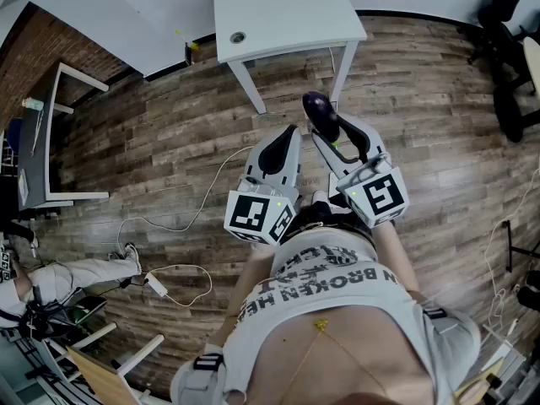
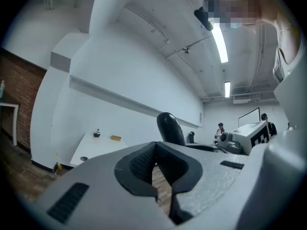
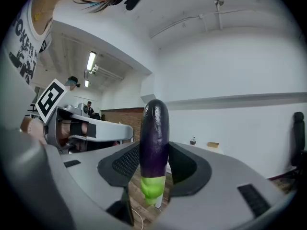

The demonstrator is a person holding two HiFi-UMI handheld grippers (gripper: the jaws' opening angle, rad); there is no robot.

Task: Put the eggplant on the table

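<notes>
The eggplant (image 3: 154,128) is standing upright, purple end up and green stem end down, while the right gripper (image 3: 151,186) is clamping it between its pads, level above the wood floor (image 1: 169,142) and still apart from the white desk (image 1: 287,15) ahead. The left gripper (image 2: 160,190) is idling alongside, jaws together on nothing. The pickup appears done; carrying across and setting down are remaining.

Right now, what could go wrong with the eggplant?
The eggplant sticks up high above the right fingers, so it could tip or slip out. The table is not under it yet; letting go now would drop it on the floor.
</notes>
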